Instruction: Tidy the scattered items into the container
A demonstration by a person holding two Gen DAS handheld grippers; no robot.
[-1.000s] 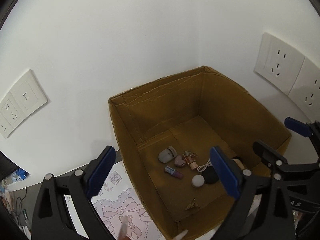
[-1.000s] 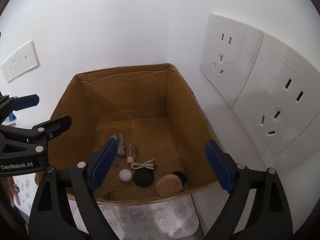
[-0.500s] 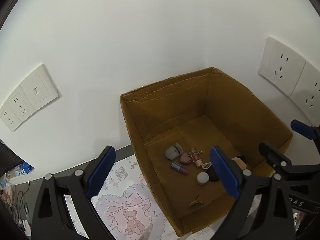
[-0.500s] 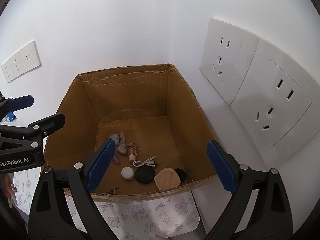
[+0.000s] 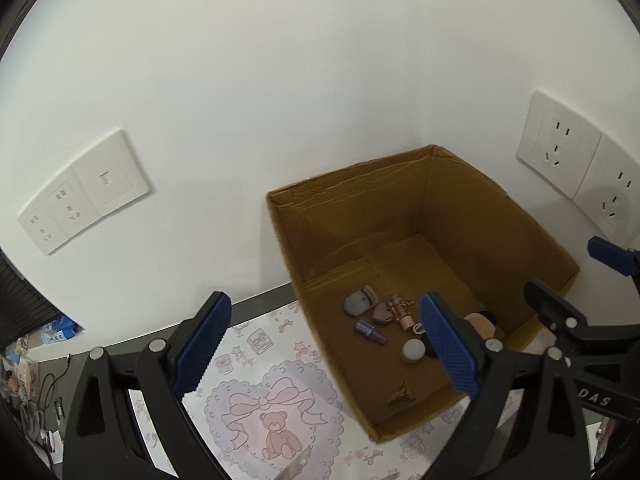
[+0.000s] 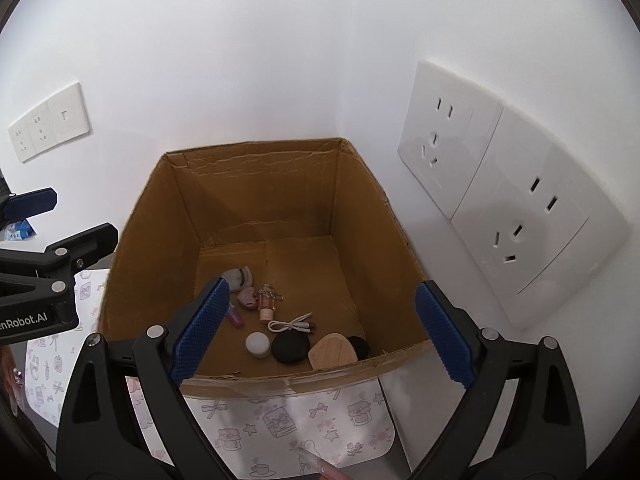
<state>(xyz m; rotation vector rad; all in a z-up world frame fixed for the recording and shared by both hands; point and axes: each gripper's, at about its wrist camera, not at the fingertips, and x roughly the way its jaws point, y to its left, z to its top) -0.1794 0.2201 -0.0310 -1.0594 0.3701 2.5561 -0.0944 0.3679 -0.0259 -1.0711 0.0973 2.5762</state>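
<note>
Left wrist view: the left tongs [image 5: 326,346] hang released, nothing between the blue pads, pointing down at the patterned mat [image 5: 276,396] on the surface. The cardboard box [image 5: 496,200] sits ahead and to the right of them, tucked into the wall corner. Down on its floor lie the small items: a grey curler-like piece [image 5: 360,301], a purple tube [image 5: 371,331], a white round cap [image 5: 413,350], a pink keychain bottle [image 5: 401,312]. No loose item shows on the mat from here.

Right wrist view: the right tongs [image 6: 322,330] have just been spreading wider and stand released, empty, straight over the box's near rim. The box floor lies directly ahead and below: a white cable [image 6: 291,325], a black disc [image 6: 291,347], a wooden heart-shaped piece [image 6: 333,351], all bunched toward the near wall. The left tongs show off to the left, beyond the box's side wall.

My read: everything visible is already inside, and the right hand is nearer the box.
</note>
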